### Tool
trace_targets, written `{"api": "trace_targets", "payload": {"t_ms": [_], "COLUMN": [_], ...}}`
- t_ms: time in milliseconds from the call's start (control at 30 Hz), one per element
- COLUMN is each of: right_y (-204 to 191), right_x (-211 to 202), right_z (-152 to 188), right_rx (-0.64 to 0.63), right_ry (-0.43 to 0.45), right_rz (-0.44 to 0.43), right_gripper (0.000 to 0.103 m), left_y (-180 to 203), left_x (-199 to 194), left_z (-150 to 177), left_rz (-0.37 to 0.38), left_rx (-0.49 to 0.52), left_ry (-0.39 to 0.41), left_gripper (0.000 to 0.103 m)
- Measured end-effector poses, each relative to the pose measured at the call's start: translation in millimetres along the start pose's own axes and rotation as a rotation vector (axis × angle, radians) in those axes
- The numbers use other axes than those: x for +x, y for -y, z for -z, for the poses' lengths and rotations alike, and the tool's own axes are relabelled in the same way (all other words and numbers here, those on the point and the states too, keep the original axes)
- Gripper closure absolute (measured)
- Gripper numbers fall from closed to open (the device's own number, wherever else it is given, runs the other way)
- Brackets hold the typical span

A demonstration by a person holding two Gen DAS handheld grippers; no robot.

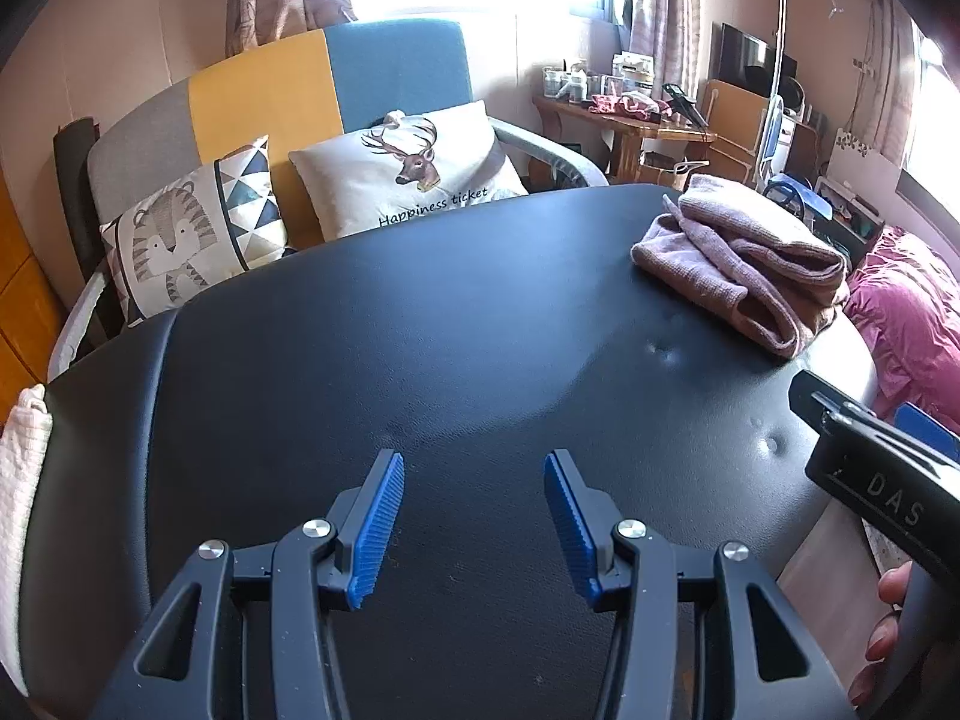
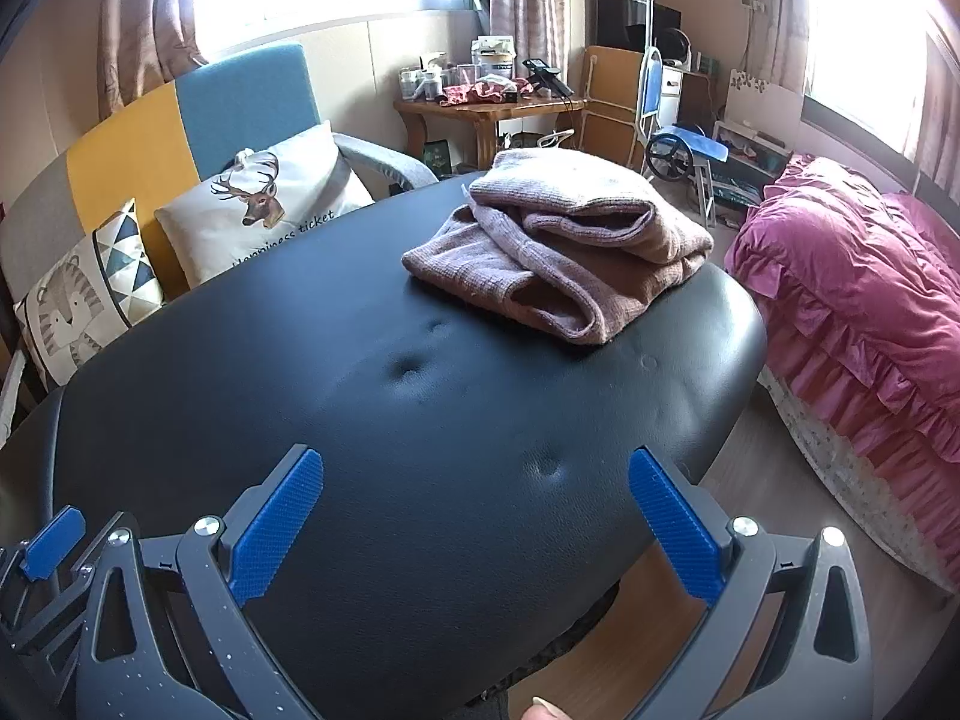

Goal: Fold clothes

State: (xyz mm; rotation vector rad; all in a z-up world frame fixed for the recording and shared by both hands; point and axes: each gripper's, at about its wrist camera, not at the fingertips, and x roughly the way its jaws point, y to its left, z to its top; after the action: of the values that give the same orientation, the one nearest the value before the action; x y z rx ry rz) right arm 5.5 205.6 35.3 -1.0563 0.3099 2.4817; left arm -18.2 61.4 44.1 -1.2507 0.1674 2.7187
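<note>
Two grippers are held spread over a black padded table (image 2: 420, 420) | left gripper (image 1: 474, 516) — moderately parted, empty | right gripper (image 2: 477, 531) — wide, empty | pink-brown sweater (image 2: 558, 252) (folded) is seen at the far right corner, well apart from both.

Left hand-held gripper (image 1: 474, 519) dark navy frame, ribbed blue pads, silver screws, right hand-held gripper (image 2: 477, 531) alike, "DAS" lettering
</note>
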Motion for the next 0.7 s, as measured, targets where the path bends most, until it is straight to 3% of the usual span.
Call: {"api": "trace_targets", "payload": {"t_ms": [700], "right_y": [6.7], "right_x": [5.4], "right_z": [-1.2], "right_rx": [0.011], "right_ry": [-0.012], "right_rz": [-0.015], "right_gripper": [0.0], "left_y": [6.0], "left_x": [1.5], "left_z": [-0.7], "left_rz": [-0.022], "left_rx": [0.009], "left_ry": [-0.017], "left_gripper": [0.053]}}
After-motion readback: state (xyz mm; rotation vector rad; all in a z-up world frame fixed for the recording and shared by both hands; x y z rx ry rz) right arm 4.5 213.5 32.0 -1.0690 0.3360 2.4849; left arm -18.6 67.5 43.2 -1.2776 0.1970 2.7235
